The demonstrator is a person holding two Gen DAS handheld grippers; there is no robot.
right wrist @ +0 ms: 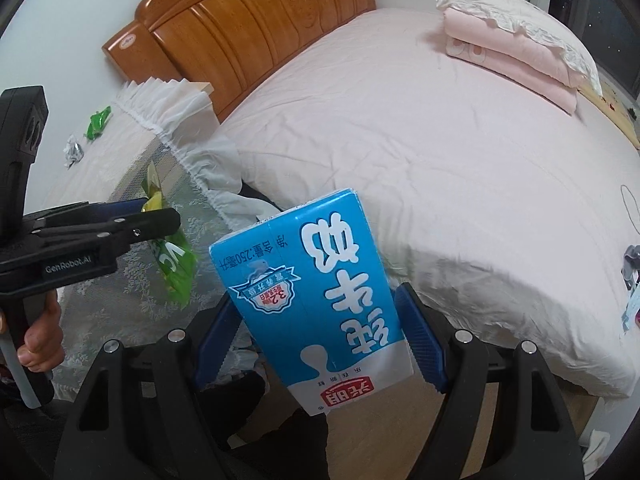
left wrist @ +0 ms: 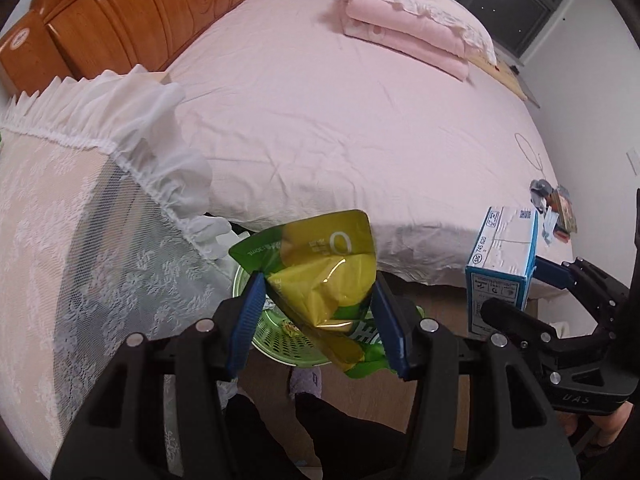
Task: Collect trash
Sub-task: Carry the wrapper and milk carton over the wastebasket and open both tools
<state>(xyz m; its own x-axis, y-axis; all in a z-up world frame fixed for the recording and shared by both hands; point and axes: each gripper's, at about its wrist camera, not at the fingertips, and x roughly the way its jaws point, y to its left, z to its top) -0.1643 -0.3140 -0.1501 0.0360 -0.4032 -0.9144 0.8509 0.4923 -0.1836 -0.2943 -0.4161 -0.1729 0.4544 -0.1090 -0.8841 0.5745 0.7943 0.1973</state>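
My left gripper (left wrist: 320,312) is shut on a crumpled yellow-green snack pouch (left wrist: 320,280) and holds it above a green perforated basket (left wrist: 280,340) on the floor beside the bed. My right gripper (right wrist: 320,332) is shut on a blue-and-white milk carton (right wrist: 320,288), held upside down in the air. The carton also shows in the left wrist view (left wrist: 502,256), and the pouch shows in the right wrist view (right wrist: 172,256). More trash lies on the lace-covered side table: a green wrapper (right wrist: 98,122) and a silver foil scrap (right wrist: 73,152).
A pink bed (left wrist: 340,120) fills the middle, with a wooden headboard (left wrist: 132,12) and folded pink bedding (left wrist: 416,28). Small items lie at the bed's right edge (left wrist: 554,208). The lace-covered side table (left wrist: 60,220) stands at the left. Wood floor lies below.
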